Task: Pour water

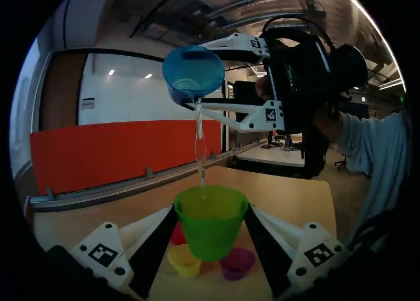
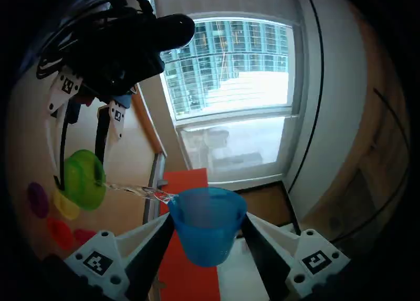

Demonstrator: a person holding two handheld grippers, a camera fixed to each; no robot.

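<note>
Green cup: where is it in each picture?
Left gripper view: the green cup is low in the middle, between the fingers.
Right gripper view: it is far left, halfway up, seen sideways.
Shared landmark: the water stream running from the blue cup into it.

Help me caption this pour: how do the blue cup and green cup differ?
The blue cup is tipped, spilling a water stream; the green cup is upright, catching it. The blue cup sits higher, in the right gripper; the green cup lower, in the left gripper. Both are tapered cups clamped between fingers.
</note>
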